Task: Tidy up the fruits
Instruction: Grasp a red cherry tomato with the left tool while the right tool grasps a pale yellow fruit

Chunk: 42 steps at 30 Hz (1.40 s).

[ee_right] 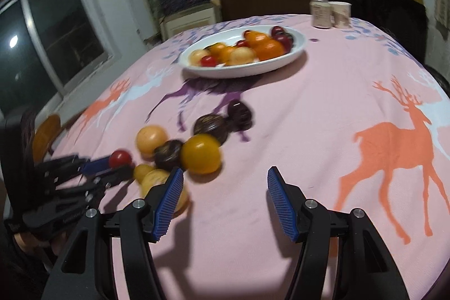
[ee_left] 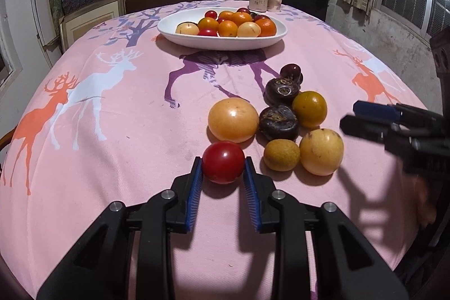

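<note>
1. While the red tomato (ee_left: 223,162) lies on the pink deer-print tablecloth (ee_left: 112,159), it is pinched between the blue pads of the left gripper (ee_left: 223,169), one pad pressed to each side.
2. Just beyond the tomato, a cluster of loose fruit is seen: a pale orange fruit (ee_left: 233,120), two dark water chestnuts (ee_left: 279,123), a yellow-orange fruit (ee_left: 309,109), a small brownish fruit (ee_left: 281,155) and a pale yellow fruit (ee_left: 321,152).
3. A white dish (ee_left: 222,41) holding oranges and small red fruits is set farther back on the table.
4. The right gripper (ee_right: 223,184) is held with its fingers spread apart over bare cloth, nothing being gripped between them.
</note>
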### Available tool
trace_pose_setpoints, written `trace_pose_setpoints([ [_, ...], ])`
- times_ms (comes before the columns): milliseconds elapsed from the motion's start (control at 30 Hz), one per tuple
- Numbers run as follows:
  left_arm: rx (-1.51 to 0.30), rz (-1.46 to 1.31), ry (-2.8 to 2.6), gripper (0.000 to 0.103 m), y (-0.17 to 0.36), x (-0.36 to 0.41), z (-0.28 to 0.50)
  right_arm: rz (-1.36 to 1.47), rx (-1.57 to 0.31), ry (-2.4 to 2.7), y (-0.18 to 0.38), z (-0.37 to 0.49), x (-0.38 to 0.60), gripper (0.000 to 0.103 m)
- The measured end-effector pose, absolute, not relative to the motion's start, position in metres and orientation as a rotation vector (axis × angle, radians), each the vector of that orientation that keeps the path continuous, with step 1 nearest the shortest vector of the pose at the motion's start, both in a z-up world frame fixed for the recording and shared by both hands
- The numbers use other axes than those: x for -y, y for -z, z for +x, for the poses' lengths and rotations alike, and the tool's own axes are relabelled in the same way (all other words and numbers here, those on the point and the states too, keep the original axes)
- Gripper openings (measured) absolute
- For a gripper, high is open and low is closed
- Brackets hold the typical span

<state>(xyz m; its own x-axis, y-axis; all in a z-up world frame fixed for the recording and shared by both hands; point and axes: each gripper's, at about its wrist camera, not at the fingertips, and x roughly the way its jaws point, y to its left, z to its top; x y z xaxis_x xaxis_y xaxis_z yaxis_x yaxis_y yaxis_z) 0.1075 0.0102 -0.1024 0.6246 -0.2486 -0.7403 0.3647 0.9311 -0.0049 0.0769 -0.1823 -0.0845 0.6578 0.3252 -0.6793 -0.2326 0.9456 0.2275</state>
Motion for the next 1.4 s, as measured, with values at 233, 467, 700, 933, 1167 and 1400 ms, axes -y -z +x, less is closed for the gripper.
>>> trace_pose_setpoints([
  [233, -0.826, 0.14, 0.356, 0.028, 0.102, -0.012, 0.107, 0.066, -0.792, -0.385, 0.077, 0.071, 0.158, 0.063],
  [467, -0.827, 0.128, 0.363, 0.028, 0.102, -0.014, 0.108, 0.03, -0.838, -0.478, 0.082, 0.066, 0.14, 0.063],
  [700, -0.828, 0.129, 0.363, 0.028, 0.102, -0.014, 0.108, -0.017, -0.863, -0.517, 0.087, 0.065, 0.125, 0.063],
  [933, -0.831, 0.133, 0.367, 0.028, 0.103, -0.012, 0.108, 0.004, -0.881, -0.579, 0.093, 0.064, 0.121, 0.041],
  [1167, -0.83, 0.125, 0.366, 0.028, 0.103, -0.013, 0.108, 0.069, -0.864, -0.513, 0.091, 0.062, 0.143, 0.041],
  [1400, -0.826, 0.123, 0.363, 0.028, 0.102, -0.014, 0.108, 0.116, -0.839, -0.473, 0.085, 0.061, 0.163, 0.041],
])
